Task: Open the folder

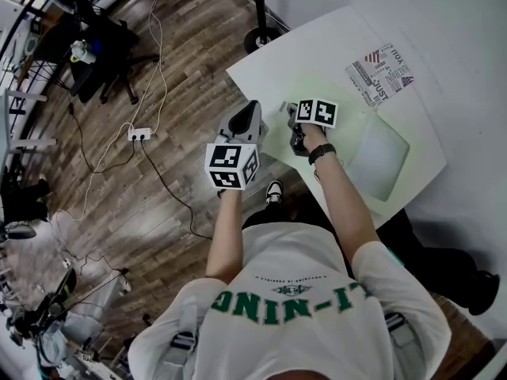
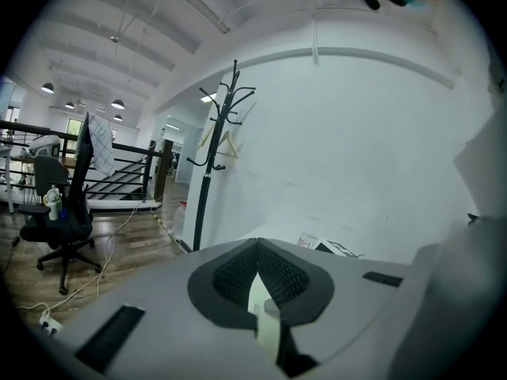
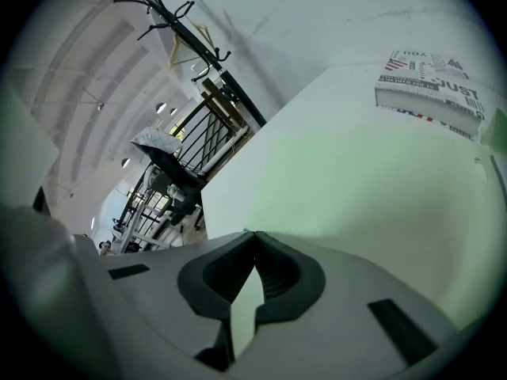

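Observation:
A translucent, pale green folder (image 1: 380, 158) lies flat on the white table (image 1: 317, 46); in the right gripper view it is the greenish patch (image 3: 356, 180) ahead of the jaws. My right gripper (image 1: 290, 117) hangs over the folder's left end, tilted down. It (image 3: 253, 233) is shut, tips together, and nothing shows between them. My left gripper (image 1: 253, 108) is beside it at the table's near-left edge, a little apart from the folder. Its tips (image 2: 257, 241) also meet with nothing held.
A printed paper (image 1: 380, 74) lies at the far end of the table, also seen as the printed paper (image 3: 432, 93). A coat stand (image 2: 214, 149) rises just beyond the table. An office chair (image 1: 103, 38) and a power strip with cables (image 1: 139, 133) are on the wooden floor to the left.

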The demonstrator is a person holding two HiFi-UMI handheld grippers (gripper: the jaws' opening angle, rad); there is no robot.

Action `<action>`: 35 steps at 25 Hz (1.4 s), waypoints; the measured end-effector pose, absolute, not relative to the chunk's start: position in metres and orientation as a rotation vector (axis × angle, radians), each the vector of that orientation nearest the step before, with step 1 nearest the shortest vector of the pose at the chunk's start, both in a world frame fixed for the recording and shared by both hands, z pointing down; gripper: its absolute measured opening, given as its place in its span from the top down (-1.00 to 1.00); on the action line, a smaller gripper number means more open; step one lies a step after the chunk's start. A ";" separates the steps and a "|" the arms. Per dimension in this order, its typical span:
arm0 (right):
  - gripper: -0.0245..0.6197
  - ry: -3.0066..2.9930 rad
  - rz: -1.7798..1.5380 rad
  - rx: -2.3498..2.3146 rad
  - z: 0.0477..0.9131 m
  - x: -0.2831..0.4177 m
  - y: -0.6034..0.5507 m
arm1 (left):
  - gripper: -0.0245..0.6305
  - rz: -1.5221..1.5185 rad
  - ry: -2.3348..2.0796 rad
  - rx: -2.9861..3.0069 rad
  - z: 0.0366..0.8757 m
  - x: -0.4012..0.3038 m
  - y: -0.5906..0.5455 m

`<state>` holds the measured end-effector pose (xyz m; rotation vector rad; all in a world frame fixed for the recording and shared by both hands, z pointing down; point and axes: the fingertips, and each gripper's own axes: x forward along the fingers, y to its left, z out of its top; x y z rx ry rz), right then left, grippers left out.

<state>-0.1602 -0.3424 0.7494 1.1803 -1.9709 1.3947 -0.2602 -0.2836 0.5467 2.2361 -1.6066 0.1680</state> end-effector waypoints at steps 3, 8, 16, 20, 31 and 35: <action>0.89 -1.936 1.375 1.155 0.765 -0.162 -0.340 | 0.88 0.174 -1.607 2.223 0.553 -0.264 -0.281; 0.89 -1.909 1.341 1.138 0.782 -0.163 -0.341 | 0.88 0.184 -1.604 2.207 0.561 -0.266 -0.279; 0.89 -1.968 1.237 1.096 0.767 -0.167 -0.340 | 0.88 0.194 -1.604 2.195 0.561 -0.263 -0.271; 0.89 -2.063 1.201 1.095 0.730 -0.164 -0.334 | 0.88 0.188 -1.600 2.222 0.548 -0.252 -0.266; 0.89 -2.247 1.209 1.205 0.628 -0.094 -0.301 | 0.88 0.157 -1.522 2.354 0.495 -0.171 -0.255; 0.89 -2.277 1.165 1.329 0.595 -0.046 -0.285 | 0.88 0.152 -1.456 2.412 0.481 -0.131 -0.250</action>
